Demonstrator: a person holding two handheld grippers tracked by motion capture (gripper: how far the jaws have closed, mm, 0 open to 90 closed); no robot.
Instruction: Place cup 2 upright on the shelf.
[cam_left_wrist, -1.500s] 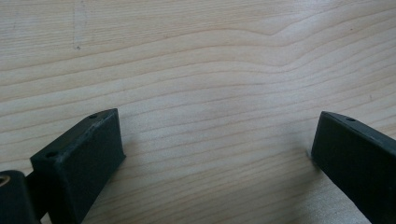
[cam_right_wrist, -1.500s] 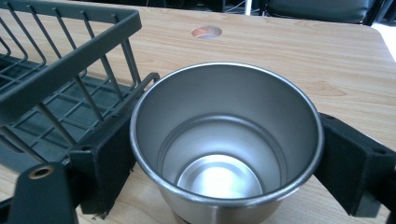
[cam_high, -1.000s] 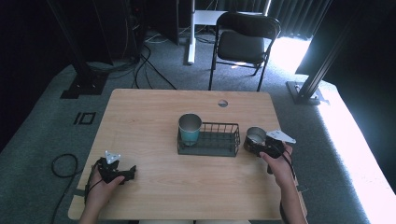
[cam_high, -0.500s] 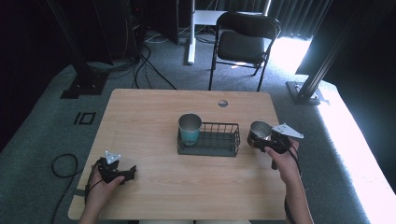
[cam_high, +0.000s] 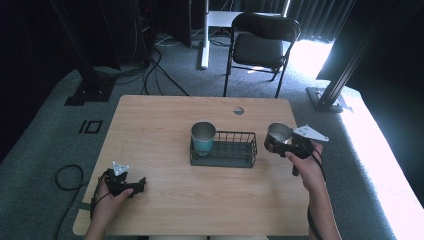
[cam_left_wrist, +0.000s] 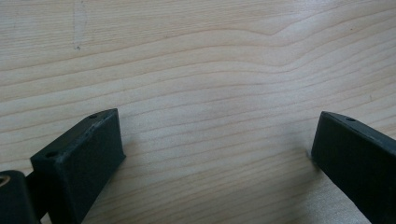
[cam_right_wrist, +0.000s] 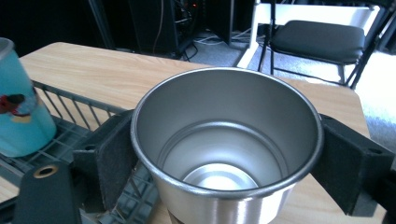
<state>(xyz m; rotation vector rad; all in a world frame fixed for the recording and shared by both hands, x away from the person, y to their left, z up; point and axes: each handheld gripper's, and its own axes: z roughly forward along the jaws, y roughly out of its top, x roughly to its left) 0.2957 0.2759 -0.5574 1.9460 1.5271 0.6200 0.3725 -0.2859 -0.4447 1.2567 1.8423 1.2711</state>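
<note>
My right gripper (cam_high: 278, 145) is shut on a steel cup (cam_high: 278, 134), held upright above the table just right of a black wire basket (cam_high: 229, 154). In the right gripper view the empty steel cup (cam_right_wrist: 228, 140) sits between both jaws, with the basket (cam_right_wrist: 60, 140) at lower left. A teal cup (cam_high: 203, 138) stands in the basket's left end, and the teal cup (cam_right_wrist: 19, 122) shows at the left edge. My left gripper (cam_high: 141, 184) rests near the table's front left, open; its fingers (cam_left_wrist: 81, 161) stand wide apart over bare wood.
The wooden table (cam_high: 160, 130) has a small cable hole (cam_high: 238, 110) at the back. A black chair (cam_high: 260, 45) stands behind the table. Cables (cam_high: 65, 175) lie on the floor at the left.
My right gripper has lifted the steel cup and carried it a little farther from the person, beside the basket's right end. The left gripper has stayed put.
</note>
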